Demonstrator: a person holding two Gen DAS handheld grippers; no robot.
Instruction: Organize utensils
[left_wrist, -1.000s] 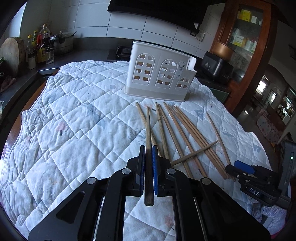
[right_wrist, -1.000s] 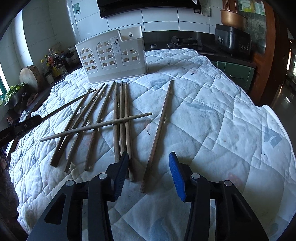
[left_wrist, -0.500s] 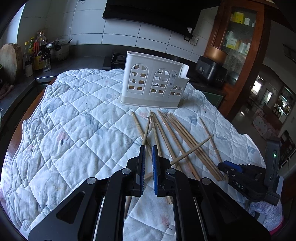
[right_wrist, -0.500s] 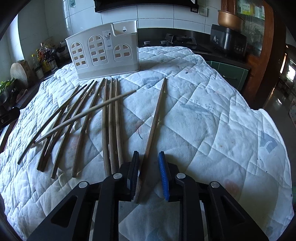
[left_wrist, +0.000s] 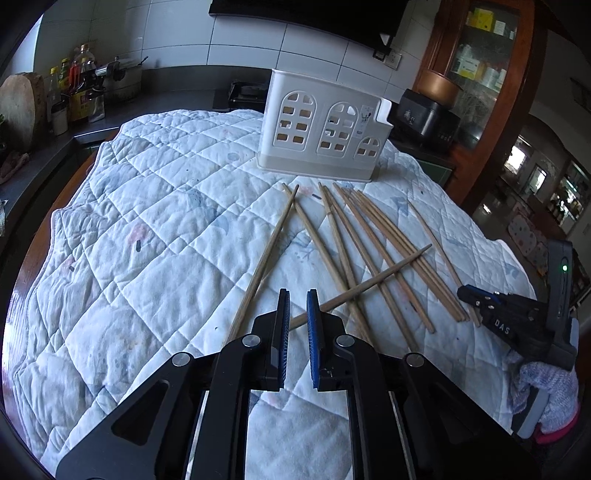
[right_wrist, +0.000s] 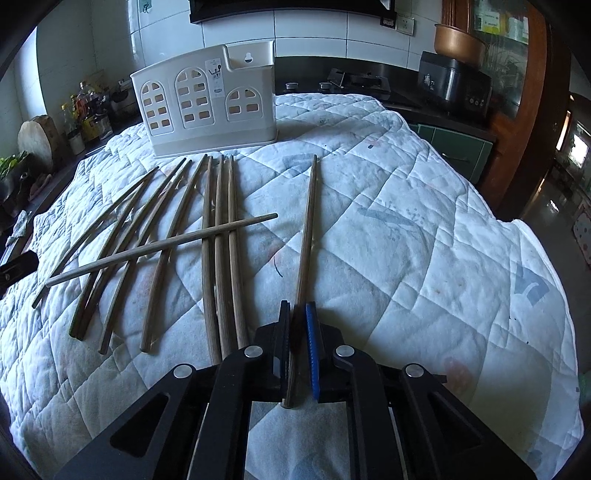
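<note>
A single chopstick is clamped between the jaws of the right gripper, apart from the other chopsticks fanned on the quilt before the white holder. "DAS" is read on that gripper only in the left view. The left gripper is slightly parted, gripping nothing. The holder's sticker is illegible.

Pale tan chopsticks lie on a white quilt stitched in diamonds, with faint blue and pink prints. At upper centre, the holder is cream-white with arched window cut-outs. Both black grippers carry blue pads.
</note>
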